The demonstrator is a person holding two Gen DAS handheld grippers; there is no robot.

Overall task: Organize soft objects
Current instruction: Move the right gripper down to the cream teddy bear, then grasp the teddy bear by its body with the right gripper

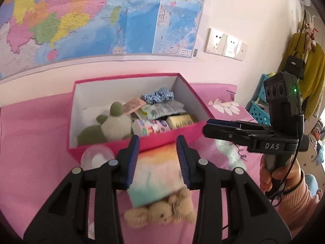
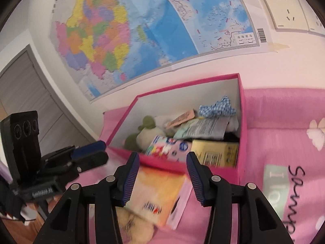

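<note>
Filling box: turtle, packets already inside. Left tool clamped on pack above bear; right tool apart, empty. Both still outside.

I can't read the blurred print on the pastel rainbow soft packet between my right tongs.

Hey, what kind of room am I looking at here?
Probably a bedroom at home: a pink flower-print bedsheet, a colourful paper wall map, and a mustard-yellow garment with a black handbag hanging by the wall. A pink cardboard box of soft toys sits on the sheet.
</note>
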